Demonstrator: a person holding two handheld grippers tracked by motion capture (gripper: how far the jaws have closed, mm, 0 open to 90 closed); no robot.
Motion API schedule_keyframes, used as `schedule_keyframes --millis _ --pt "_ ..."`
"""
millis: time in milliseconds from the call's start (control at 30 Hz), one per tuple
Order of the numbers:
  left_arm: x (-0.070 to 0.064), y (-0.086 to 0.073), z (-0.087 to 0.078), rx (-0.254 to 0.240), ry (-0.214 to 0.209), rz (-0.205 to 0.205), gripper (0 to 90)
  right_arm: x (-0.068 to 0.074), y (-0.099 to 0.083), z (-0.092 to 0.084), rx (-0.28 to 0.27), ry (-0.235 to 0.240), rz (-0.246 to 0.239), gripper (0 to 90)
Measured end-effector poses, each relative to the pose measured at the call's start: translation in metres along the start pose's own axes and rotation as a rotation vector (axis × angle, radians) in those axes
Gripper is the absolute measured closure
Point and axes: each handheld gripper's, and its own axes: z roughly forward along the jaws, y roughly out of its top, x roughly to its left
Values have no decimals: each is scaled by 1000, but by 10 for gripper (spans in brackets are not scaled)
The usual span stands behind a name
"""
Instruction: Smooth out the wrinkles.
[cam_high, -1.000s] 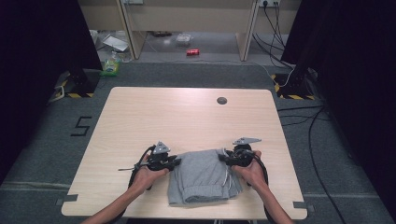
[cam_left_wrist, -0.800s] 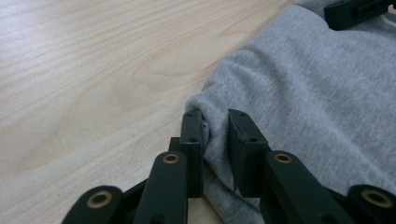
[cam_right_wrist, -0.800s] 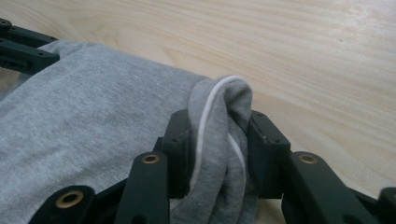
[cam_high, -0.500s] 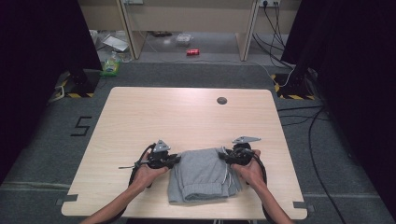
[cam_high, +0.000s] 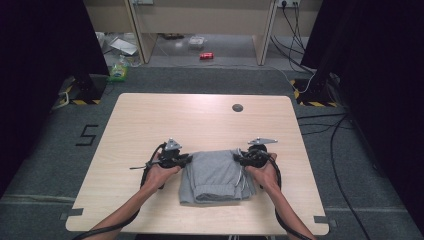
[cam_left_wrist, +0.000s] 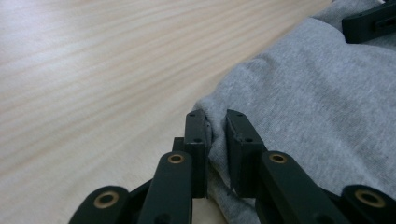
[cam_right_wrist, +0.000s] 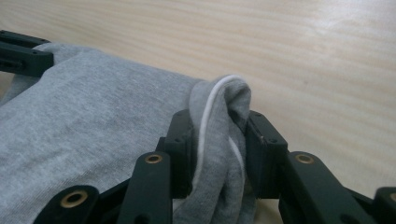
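A folded grey garment (cam_high: 215, 176) lies on the wooden table (cam_high: 200, 120) near its front edge. My left gripper (cam_high: 186, 159) is at the garment's left far corner; in the left gripper view its jaws (cam_left_wrist: 217, 122) are shut on a thin fold of the grey cloth (cam_left_wrist: 317, 93). My right gripper (cam_high: 239, 158) is at the right far corner. Its jaws (cam_right_wrist: 219, 122) have just been closing and now pinch a thick bunch of the cloth (cam_right_wrist: 93, 107) with a white drawstring (cam_right_wrist: 210, 102) in it. A hand holds each gripper.
A small dark round disc (cam_high: 237, 107) sits in the table's far right part. Bare wood stretches beyond the garment. On the floor behind are a red can (cam_high: 206, 55), a green bottle (cam_high: 118, 72) and cables (cam_high: 340, 150) at the right.
Both grippers have moved a little away from the person, and the garment has slid with them toward the table's middle.
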Motion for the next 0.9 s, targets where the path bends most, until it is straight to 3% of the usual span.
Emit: schedule_keyframes --millis 300,500,667,900 --pt "20 14 13 -1 21 -44 801 -7 18 18 -11 -25 27 658" --pt "30 26 23 12 48 -43 802 -13 28 28 -20 -41 52 658" --pt "39 33 29 13 53 -71 801 -18 37 36 -23 -54 57 658" --pt "48 41 35 29 57 -80 799 -22 47 44 -15 -69 76 657"
